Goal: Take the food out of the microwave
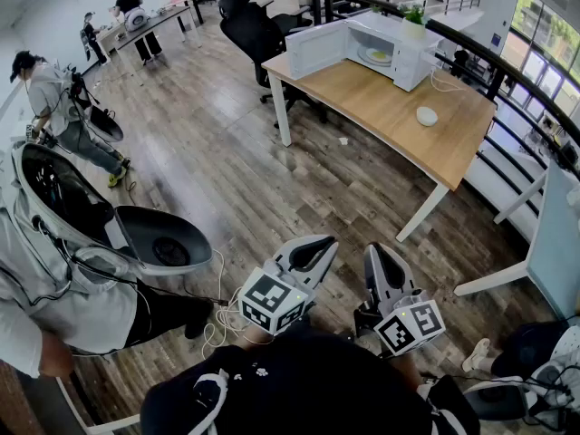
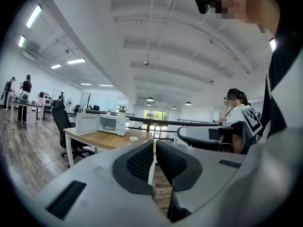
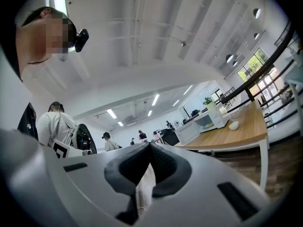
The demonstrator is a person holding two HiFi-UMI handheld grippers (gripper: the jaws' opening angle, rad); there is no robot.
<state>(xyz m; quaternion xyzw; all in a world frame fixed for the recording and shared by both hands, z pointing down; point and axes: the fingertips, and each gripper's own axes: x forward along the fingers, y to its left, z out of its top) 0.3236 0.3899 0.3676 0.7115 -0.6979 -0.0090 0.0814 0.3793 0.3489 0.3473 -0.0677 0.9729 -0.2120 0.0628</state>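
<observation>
Microwave open, food inside; L gripper, R gripper closed, empty.

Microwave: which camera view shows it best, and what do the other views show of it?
The head view: it looks down on the microwave, door open, a plate inside. Both gripper views show it far off and small, from the side.

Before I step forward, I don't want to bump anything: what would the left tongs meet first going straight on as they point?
Likely the wooden table, at its near end by the white leg; the left tongs aim right of the microwave. Only floor between; depth unclear.
</observation>
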